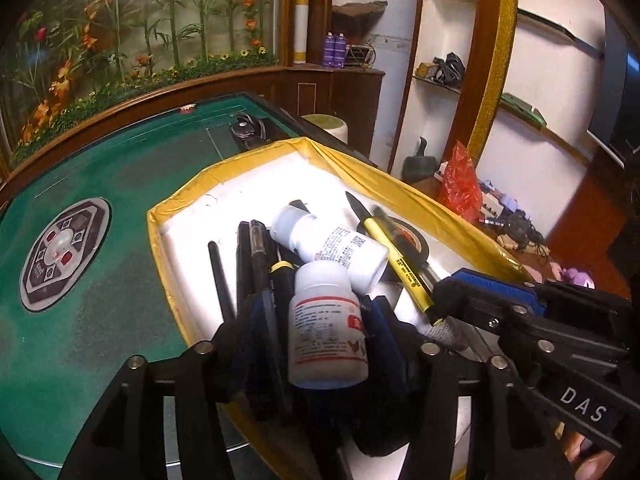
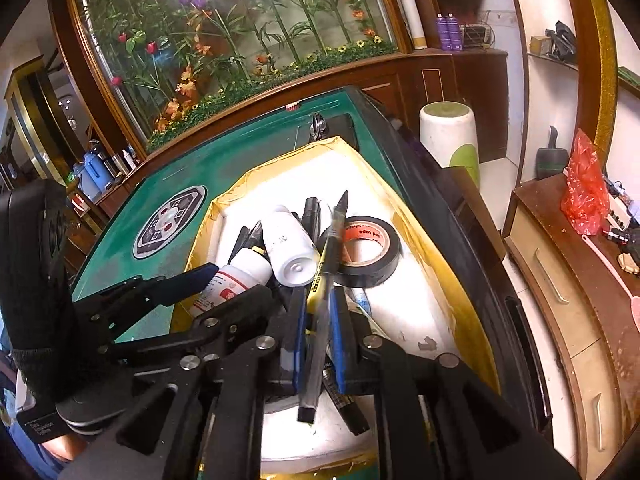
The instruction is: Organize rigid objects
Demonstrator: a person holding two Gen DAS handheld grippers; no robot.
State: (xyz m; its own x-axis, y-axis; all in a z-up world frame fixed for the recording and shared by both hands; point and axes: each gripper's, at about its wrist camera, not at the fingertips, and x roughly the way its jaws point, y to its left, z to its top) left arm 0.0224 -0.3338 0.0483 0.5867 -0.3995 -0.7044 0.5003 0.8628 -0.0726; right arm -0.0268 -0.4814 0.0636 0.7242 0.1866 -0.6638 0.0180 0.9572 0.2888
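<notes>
Left wrist view: a white plastic pill bottle (image 1: 328, 324) is clamped by the left gripper (image 1: 320, 320) and a black pen (image 2: 320, 344) by the right gripper (image 2: 318, 344) above the yellow-taped white foam tray (image 1: 176, 200), already mostly filled.

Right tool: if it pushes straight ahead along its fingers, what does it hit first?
Likely the tape roll just ahead of the right tool, which is shut on a pen; the lying bottle sits close left. Depth unclear.
</notes>
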